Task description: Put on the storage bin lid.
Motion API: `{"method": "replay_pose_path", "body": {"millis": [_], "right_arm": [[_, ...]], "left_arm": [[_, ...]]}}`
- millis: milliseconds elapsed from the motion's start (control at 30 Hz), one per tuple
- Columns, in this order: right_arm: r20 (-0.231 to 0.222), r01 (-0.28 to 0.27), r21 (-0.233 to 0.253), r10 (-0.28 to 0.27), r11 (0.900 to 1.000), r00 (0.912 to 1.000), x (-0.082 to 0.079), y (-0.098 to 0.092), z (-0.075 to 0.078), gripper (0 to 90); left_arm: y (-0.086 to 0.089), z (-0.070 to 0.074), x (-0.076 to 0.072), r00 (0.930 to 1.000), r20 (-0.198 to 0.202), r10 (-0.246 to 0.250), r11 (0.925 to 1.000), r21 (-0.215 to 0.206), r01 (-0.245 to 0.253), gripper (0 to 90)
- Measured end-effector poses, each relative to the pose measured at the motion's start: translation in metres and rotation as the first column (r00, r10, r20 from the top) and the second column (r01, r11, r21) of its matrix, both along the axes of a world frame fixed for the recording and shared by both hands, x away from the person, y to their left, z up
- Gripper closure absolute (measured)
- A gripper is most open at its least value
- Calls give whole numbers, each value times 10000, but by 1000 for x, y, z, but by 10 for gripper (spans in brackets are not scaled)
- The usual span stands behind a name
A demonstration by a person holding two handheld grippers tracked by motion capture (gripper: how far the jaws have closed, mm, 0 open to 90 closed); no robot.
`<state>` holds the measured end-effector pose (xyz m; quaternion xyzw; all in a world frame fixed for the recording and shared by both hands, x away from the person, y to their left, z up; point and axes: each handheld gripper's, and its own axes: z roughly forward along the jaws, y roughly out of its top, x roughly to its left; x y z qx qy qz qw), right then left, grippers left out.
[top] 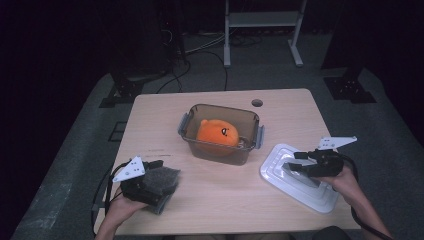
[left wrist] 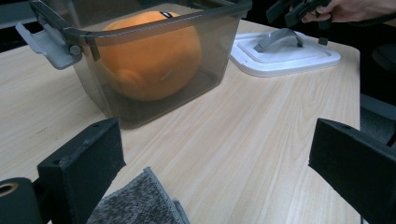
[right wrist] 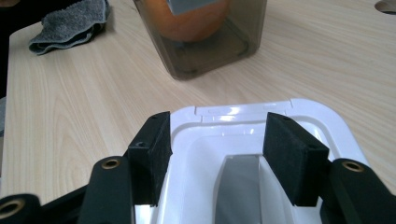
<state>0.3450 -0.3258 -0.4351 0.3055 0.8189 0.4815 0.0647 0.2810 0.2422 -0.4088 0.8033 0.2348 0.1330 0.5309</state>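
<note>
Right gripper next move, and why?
Probably lower and close the right gripper on the grey handle of the white plastic lid: its open jaws straddle that handle, and the clear plastic box holding the orange plush toy stands uncovered.

Orange plush toy [top: 216, 132], white lid [top: 299, 178], grey cloth [top: 161, 182].

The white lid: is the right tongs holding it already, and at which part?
Not yet. The right tongs are open, their jaws on either side of the grey handle of the white lid.
</note>
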Motion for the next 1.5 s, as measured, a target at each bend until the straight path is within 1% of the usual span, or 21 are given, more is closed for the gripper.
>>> {"method": "replay_pose_path", "body": {"millis": [67,233,433,667,800,1033,1200,1267,1333,1433,1500], "right_arm": [[33,52,70,-52,10000,10000,-2,-2,-1,404],[180,212,32,-212,9998,9996,-7,-8,-6,404],[149,328,-51,-327,9994,9994,-10,-10,-14,409],[210,409,-276,-404,9988,9990,-12,-11,-19,433],[123,498,-318,-494,9983,9987,-13,-14,-22,449],[192,483,-470,-474,9977,9987,-14,-16,-25,511],[283,417,-699,-398,9967,9988,-14,-13,-27,557],[260,439,-700,-422,9966,9988,-14,-13,-28,567],[335,419,-765,-394,9962,9987,-14,-13,-29,589],[386,454,-767,-426,9960,9983,-15,-13,-29,633],[447,465,-792,-431,9958,9981,-15,-13,-29,634]], "left_arm": [[0,0,0,10000,-8,7,10000,-6,-7,25],[0,0,0,10000,-6,0,10000,21,0,25],[0,-1,0,10000,-23,-11,10000,7,11,25],[0,-1,0,10000,-17,-19,10000,17,19,25],[0,-1,0,10000,-43,-30,10000,33,31,25],[0,-1,0,10000,-62,-44,10000,28,44,25],[0,-1,0,10000,-48,-39,10000,18,39,25],[0,-1,0,10000,-50,-29,10000,5,29,25],[1,-1,0,10000,-47,-32,10000,2,32,25],[1,-1,-1,10000,-47,-34,10000,-3,34,25],[0,-1,-1,10000,-48,-43,10000,-3,43,25]]}}
